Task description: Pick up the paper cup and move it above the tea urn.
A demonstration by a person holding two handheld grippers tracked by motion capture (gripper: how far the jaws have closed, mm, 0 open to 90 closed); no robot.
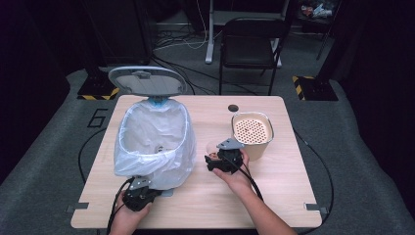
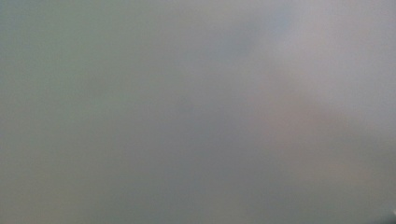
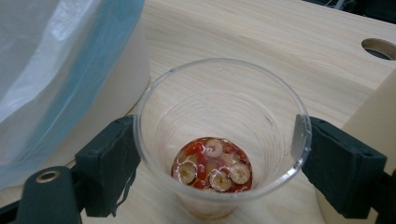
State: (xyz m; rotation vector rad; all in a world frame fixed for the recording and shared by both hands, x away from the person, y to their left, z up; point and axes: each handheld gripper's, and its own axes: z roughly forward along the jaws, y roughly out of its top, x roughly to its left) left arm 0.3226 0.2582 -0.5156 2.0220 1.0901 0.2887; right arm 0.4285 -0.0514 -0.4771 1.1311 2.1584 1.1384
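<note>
A clear plastic cup (image 3: 219,121) holds red sauce and round sliced pieces (image 3: 212,170) at its bottom. My right gripper (image 3: 219,158) is shut on it, one black pad on each side of the rim. In the high view the right gripper (image 1: 219,161) holds the cup (image 1: 212,149) upright, low over the table between the bin and a beige container. A white bin (image 1: 151,142) lined with a translucent bag stands at the left with its lid (image 1: 146,81) raised. My left gripper (image 1: 139,193) sits against the bin's near base, its jaws hidden under the bag; its own view is a grey blur.
The beige container (image 1: 252,132) with a perforated insert stands just right of the cup. The wooden table (image 1: 274,196) has a round hole (image 1: 233,107) near its far edge. A black chair (image 1: 249,44) stands beyond the table.
</note>
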